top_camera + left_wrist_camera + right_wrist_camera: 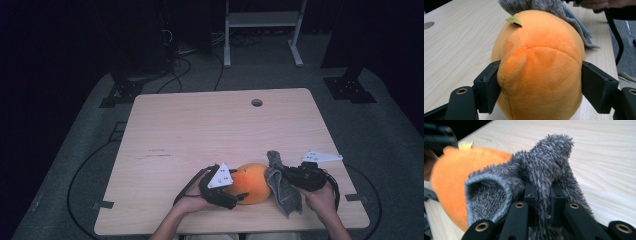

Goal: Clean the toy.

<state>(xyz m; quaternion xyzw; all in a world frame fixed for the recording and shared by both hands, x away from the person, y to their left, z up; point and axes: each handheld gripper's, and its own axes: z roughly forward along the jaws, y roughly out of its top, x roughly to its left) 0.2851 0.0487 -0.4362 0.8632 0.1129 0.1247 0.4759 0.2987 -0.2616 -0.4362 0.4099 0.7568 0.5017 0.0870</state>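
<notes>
**Both claws clamped at the counter's near edge**

We see our left claw (540, 82) clamped on the orange plush (252, 182), which rests on the counter (210, 130). Just beside it, our right claw (541, 202) pinches the grey fuzzy cloth (541, 170), which touches the plush.

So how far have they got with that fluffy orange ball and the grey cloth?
Both pick-ups look done. The left gripper clamps the round orange plush toy by its sides, and the right gripper pinches the fuzzy grey cloth. In hand: the cloth hangs beside the toy, its edge draped against it. Any wiping or covering of the toy's orange surface, mostly bare now, seems still ahead.
</notes>
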